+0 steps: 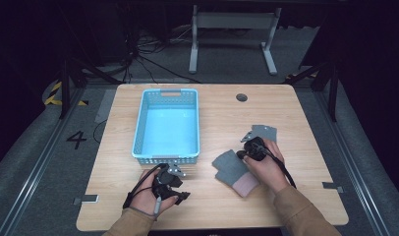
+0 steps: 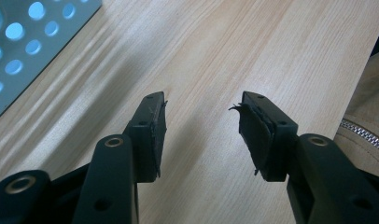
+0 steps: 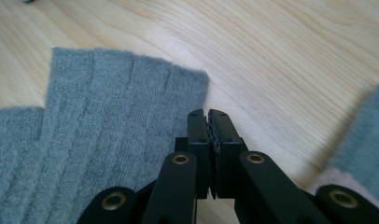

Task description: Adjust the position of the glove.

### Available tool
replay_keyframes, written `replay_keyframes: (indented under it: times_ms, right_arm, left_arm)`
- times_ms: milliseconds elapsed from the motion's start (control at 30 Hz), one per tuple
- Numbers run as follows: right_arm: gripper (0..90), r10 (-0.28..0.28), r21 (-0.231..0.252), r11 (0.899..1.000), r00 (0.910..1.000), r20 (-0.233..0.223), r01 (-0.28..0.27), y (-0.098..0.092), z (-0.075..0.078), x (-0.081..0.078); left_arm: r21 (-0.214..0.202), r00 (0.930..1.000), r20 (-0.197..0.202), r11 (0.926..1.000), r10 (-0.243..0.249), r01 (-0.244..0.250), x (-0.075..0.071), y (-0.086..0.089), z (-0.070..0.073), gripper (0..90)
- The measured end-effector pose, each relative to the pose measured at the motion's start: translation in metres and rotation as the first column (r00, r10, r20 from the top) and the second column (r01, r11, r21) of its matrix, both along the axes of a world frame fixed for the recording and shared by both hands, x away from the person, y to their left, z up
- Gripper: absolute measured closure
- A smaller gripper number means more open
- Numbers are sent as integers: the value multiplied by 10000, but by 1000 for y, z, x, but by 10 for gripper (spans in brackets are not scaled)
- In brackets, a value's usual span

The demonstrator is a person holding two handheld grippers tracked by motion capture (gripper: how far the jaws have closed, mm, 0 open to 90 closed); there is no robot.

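Observation:
Two grey knit gloves lie on the wooden table (image 1: 305, 118). One glove (image 1: 231, 168), with a pale pink cuff, rests flat left of my right hand. The other glove (image 1: 265, 131) is partly hidden behind my right gripper (image 1: 243, 147). In the right gripper view that gripper (image 3: 209, 115) is shut with nothing between its jaws, its tips over bare wood at the edge of a grey glove (image 3: 108, 135). Another grey piece with a pinkish edge (image 3: 365, 135) lies at the right. My left gripper (image 1: 182, 189) (image 2: 202, 105) is open over bare wood near the table's front.
A light blue perforated basket (image 1: 139, 129) stands at the left middle of the table, just beyond my left gripper; its wall (image 2: 19, 51) shows at the upper left of the left gripper view. A tan sleeve (image 2: 365, 135) is at the right there.

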State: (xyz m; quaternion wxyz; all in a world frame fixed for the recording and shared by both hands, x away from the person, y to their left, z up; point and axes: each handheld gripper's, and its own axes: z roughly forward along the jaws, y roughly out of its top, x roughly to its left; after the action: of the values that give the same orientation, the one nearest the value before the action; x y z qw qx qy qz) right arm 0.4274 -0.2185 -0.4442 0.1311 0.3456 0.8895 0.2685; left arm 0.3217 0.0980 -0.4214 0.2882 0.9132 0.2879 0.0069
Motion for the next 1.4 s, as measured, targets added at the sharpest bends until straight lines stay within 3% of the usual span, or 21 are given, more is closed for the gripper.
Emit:
replay_keyframes:
  times_ms: [100,433,633,1100,1267,1400]
  right_arm:
    - [890,391,182,9991,9990,-206,-387,9,-1,-3]
    - [890,1242,327,9918,9918,-286,-1233,27,-1,-12]
    - [887,1960,521,9798,9788,-596,-1930,37,-2,-17]
    - [886,2816,453,9593,9556,-869,-2786,49,0,-29]
    - [875,2754,564,9607,9585,-737,-2717,47,3,-30]
    - [889,2525,830,9648,9672,-290,-2494,42,11,-32]
  left_arm:
    - [-17,10000,11,10000,2,-2,0,0,0,519]
    - [-13,10000,-5,10000,-5,5,0,0,0,518]
    - [-32,10000,10,10000,11,-10,0,0,0,518]
    - [-38,10000,56,10000,-74,74,2,-1,1,518]
    - [-49,9999,54,9999,-88,89,2,-2,1,517]
    - [-139,9999,112,9999,25,-23,3,-1,2,508]
